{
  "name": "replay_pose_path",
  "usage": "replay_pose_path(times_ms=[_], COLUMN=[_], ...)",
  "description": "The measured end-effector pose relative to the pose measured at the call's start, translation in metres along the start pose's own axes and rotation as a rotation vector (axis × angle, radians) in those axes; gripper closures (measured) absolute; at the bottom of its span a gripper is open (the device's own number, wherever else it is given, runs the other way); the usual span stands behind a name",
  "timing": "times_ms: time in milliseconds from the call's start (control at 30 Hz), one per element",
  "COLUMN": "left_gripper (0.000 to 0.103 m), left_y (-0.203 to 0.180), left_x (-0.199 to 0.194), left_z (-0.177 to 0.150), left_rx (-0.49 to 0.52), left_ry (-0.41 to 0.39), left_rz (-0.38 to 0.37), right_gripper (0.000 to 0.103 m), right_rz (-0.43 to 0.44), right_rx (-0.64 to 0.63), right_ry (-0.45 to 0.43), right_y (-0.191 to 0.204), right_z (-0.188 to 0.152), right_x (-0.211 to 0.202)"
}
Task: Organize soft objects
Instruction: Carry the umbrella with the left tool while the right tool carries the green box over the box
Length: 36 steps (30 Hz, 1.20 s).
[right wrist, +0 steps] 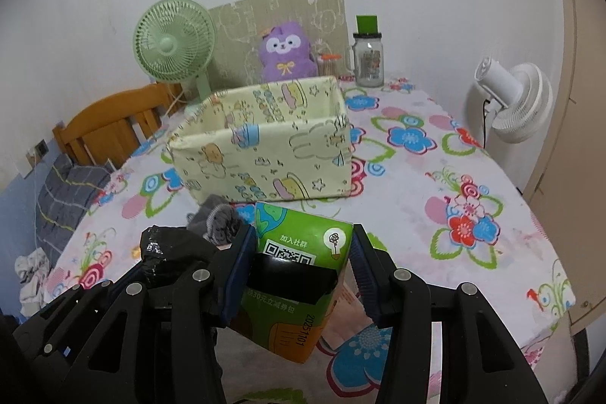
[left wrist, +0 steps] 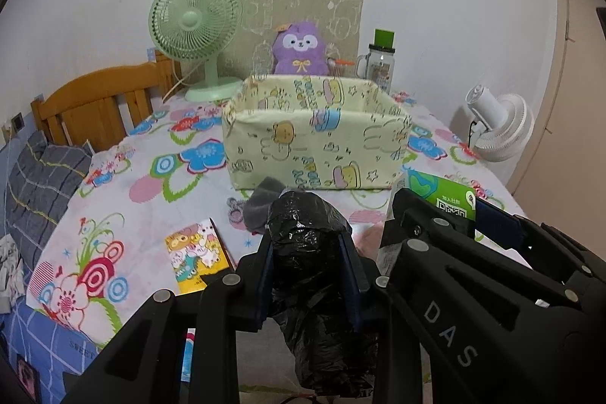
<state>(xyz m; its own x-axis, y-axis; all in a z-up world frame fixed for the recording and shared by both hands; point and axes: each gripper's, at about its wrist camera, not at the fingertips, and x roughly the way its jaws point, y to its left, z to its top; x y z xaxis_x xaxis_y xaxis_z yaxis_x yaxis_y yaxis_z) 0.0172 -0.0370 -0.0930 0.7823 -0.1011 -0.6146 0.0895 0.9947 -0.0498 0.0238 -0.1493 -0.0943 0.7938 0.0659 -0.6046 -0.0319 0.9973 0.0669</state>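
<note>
Left gripper [left wrist: 310, 262] clamps black bag [left wrist: 306, 214], right gripper [right wrist: 303, 264] green pack [right wrist: 299, 252]; fabric box [right wrist: 265, 146] ahead.

Both views are evenly, softly lit from overhead, with only faint shadows under the fabric box [left wrist: 316, 135]. Small glints sit on the black bag [left wrist: 308, 226] just before it. Focus is sharp throughout; fisheye bending and dark vignetting crowd the corners.
</note>
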Motion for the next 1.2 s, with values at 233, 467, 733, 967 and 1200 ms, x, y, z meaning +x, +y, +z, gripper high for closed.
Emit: replay_pose_path(times_ms=[233,467,733,967,1200], left_gripper=[0.072,0.072,0.072,0.072,0.072], left_y=[-0.001,-0.002,0.001,0.002,0.006], left_x=[-0.020,-0.036,-0.048,-0.043,-0.032], left_z=[0.016,0.033,0.051,0.065,0.081], left_rx=[0.007,0.023,0.024,0.038,0.035], left_ry=[-0.044,-0.080,-0.121,-0.131,-0.130], left_rz=[-0.007,-0.009,-0.015,-0.017,-0.028], right_gripper=[0.049,0.049,0.049,0.049,0.049], right_rz=[-0.004,-0.009,-0.005,-0.010,-0.017], right_rx=[0.000,0.000,-0.008,-0.011,-0.012], right_ry=[-0.044,-0.079,-0.117,-0.127,-0.124], right_y=[0.004,0.006,0.013,0.015,0.017], right_z=[0.016,0.034,0.052,0.066,0.082], right_x=[-0.022,-0.039,-0.052,-0.049,-0.037])
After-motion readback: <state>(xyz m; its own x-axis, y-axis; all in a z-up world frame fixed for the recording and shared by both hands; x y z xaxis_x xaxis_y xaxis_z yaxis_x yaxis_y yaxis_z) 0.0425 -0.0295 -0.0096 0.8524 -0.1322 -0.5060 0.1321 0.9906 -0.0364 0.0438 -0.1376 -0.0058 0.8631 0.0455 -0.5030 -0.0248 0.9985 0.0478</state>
